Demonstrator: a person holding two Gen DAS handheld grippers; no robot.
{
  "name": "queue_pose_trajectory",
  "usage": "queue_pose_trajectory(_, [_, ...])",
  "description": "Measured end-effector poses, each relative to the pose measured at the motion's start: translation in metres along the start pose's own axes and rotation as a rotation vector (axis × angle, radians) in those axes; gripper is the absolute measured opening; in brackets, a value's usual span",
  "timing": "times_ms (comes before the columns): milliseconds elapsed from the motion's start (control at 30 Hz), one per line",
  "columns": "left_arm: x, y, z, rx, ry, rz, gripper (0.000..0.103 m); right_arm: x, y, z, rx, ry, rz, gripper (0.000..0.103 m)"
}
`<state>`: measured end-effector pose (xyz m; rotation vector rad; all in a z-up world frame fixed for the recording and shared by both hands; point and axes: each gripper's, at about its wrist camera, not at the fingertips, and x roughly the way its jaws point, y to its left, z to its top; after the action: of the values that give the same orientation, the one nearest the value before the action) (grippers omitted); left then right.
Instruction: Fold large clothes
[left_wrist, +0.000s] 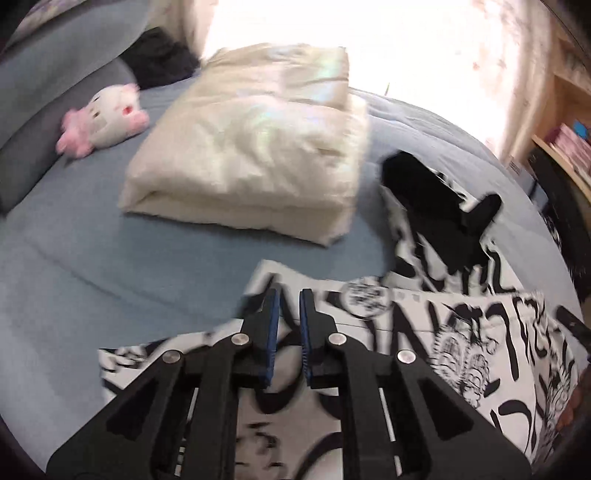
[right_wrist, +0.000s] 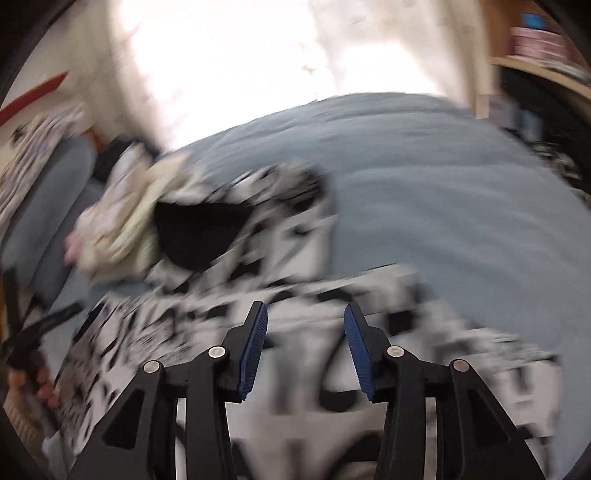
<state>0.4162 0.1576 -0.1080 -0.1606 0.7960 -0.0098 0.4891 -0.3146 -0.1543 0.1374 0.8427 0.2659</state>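
Observation:
A large white garment with bold black print (left_wrist: 424, 332) lies spread on the blue bed (left_wrist: 74, 240), with a black inner part (left_wrist: 424, 199) showing at its far end. My left gripper (left_wrist: 289, 295) hovers over the garment's near left corner. Its blue pads are drawn together to a thin slit, and no cloth is visibly pinched. In the blurred right wrist view the same printed garment (right_wrist: 207, 314) runs under my right gripper (right_wrist: 304, 310). That gripper stands open above the cloth with nothing between its fingers.
A folded cream padded item (left_wrist: 251, 147) sits mid-bed beyond the garment, a pink and white plush toy (left_wrist: 107, 118) to its left by grey pillows (left_wrist: 44, 92). Wooden shelves (left_wrist: 565, 147) stand at the right. A hand (right_wrist: 40, 384) shows at the left edge.

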Motion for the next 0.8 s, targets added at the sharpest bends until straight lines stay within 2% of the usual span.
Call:
queue_pose_trajectory(100, [0.022,-0.026,-0.009,0.078,0.02,0.064,0.008,0.041,0.018,-0.013,-0.018,0.073,-0.004,0.044])
queue_pose_trajectory(200, [0.056,-0.025,-0.018,0.106,0.096,0.157,0.008,0.05,0.002,-0.019,0.001,0.047,-0.008,0.042])
queue_pose_trajectory(233, [0.061,-0.019,-0.017,0.098,0.091,0.161,0.008,0.046,-0.009,-0.02,0.001,0.032,-0.016,0.041])
queue_pose_trajectory(300, [0.066,-0.005,-0.014,0.061,0.09,0.137,0.001,0.04,-0.038,-0.02,0.003,0.034,-0.106,0.041])
queue_pose_trajectory(333, [0.068,0.003,-0.011,0.046,0.094,0.118,0.001,0.035,-0.06,-0.022,0.011,0.032,-0.157,0.041])
queue_pose_trajectory(367, [0.069,0.007,-0.011,0.043,0.093,0.111,0.001,0.031,-0.077,-0.024,0.017,0.031,-0.21,0.037])
queue_pose_trajectory(400, [0.071,0.012,-0.01,0.051,0.092,0.108,0.001,0.024,-0.106,-0.028,0.063,0.034,-0.176,0.025])
queue_pose_trajectory(433, [0.072,0.014,-0.011,0.053,0.094,0.094,0.001,0.018,-0.126,-0.031,0.13,0.041,-0.125,0.003])
queue_pose_trajectory(467, [0.072,0.017,-0.011,0.042,0.096,0.076,0.001,0.012,-0.142,-0.034,0.192,0.044,-0.103,0.0])
queue_pose_trajectory(567, [0.068,0.016,-0.01,0.035,0.09,0.073,0.001,-0.01,-0.172,-0.039,0.299,0.012,-0.188,0.003])
queue_pose_trajectory(633, [0.058,0.015,-0.01,0.031,0.091,0.066,0.001,-0.025,-0.183,-0.043,0.355,-0.006,-0.156,0.003])
queue_pose_trajectory(800, [-0.001,0.004,-0.022,0.085,0.047,0.062,0.001,-0.064,-0.138,-0.052,0.277,-0.023,-0.106,0.005])
